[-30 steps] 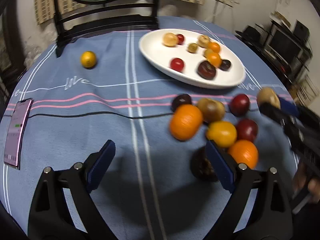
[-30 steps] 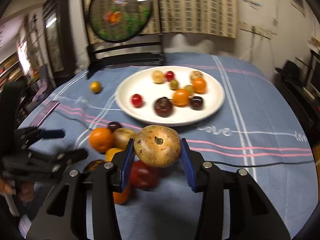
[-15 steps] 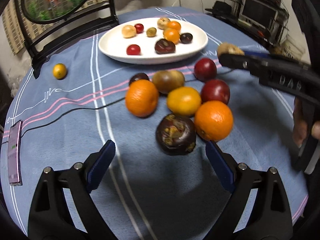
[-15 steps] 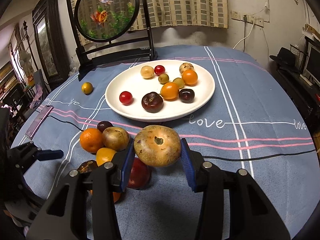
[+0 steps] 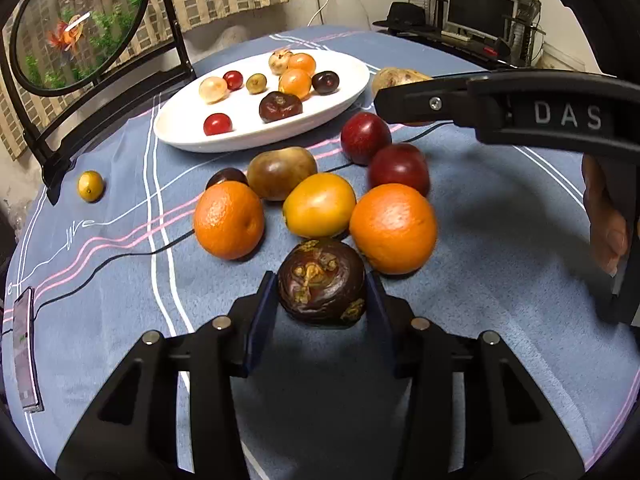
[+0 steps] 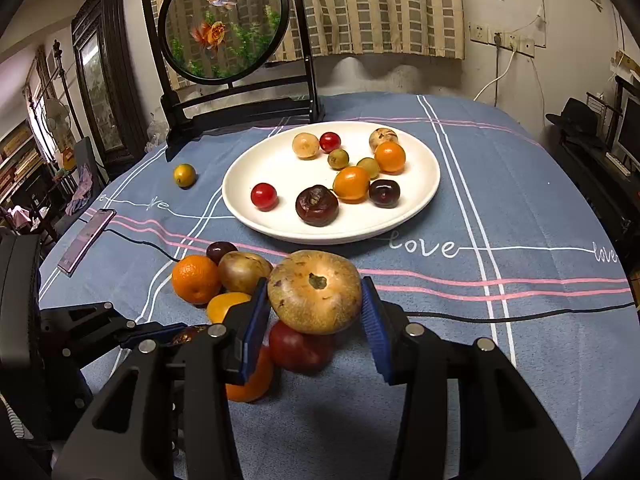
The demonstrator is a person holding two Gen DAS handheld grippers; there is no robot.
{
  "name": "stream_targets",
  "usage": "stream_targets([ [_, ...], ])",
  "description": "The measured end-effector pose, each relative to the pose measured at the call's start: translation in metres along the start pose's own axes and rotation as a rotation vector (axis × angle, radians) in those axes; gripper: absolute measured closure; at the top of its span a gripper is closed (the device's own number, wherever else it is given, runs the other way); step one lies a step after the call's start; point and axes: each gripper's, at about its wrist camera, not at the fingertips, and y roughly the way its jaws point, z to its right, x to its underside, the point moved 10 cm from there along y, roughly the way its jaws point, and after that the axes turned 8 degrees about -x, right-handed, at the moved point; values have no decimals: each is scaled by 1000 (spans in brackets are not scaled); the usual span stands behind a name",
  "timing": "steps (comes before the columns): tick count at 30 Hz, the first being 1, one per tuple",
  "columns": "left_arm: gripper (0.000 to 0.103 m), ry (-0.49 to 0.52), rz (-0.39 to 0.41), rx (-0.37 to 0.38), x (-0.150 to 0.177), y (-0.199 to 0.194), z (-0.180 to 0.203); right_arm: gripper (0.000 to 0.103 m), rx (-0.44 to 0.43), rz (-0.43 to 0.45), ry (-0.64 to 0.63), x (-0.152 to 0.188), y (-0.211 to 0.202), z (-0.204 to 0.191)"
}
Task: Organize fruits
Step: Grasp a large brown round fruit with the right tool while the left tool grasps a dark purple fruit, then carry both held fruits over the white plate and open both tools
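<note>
The left claw (image 5: 322, 300) grips a dark purple fruit (image 5: 322, 282) on the tabletop (image 5: 500, 240), two oranges (image 5: 394, 228) crowding just ahead. The right claw (image 6: 314, 304) clamps a tan fruit (image 6: 314, 291) above red fruit (image 6: 298, 346), short of the white plate (image 6: 424, 184).

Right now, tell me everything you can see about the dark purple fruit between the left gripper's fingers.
The dark purple fruit is round and glossy, with tan, scabby patches on its skin and a dried calyx facing the camera. It sits low over the blue tablecloth, held between the left gripper's blue pads, just in front of the fruit pile.
</note>
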Motion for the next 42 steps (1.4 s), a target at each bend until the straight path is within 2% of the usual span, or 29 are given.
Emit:
stream_targets([
  [6, 57, 7, 12, 4, 0, -3, -1, 58, -4, 15, 0, -2, -5, 0],
  [11, 57, -48, 66, 33, -11, -23, -10, 58, -2, 20, 8, -3, -6, 3],
  [14, 57, -68, 93, 18, -17, -30, -16, 58, -1, 23, 10, -3, -6, 3],
  [19, 57, -117, 73, -35, -24, -25, -32, 58, 2, 50, 16, -6, -9, 4],
  [22, 57, -176, 78, -36, -39, -27, -47, 58, 5, 70, 24, -9, -10, 6],
  [25, 57, -184, 87, -54, -58, -25, -60, 58, 23, 82, 64, -14, -12, 11],
  [34, 57, -243, 104, -61, -116, 6, -77, 58, 88, 78, -11, -48, 1, 10],
  [42, 57, -310, 8, -108, -126, 60, -99, 57, 92, 57, -31, -56, 44, 19],
])
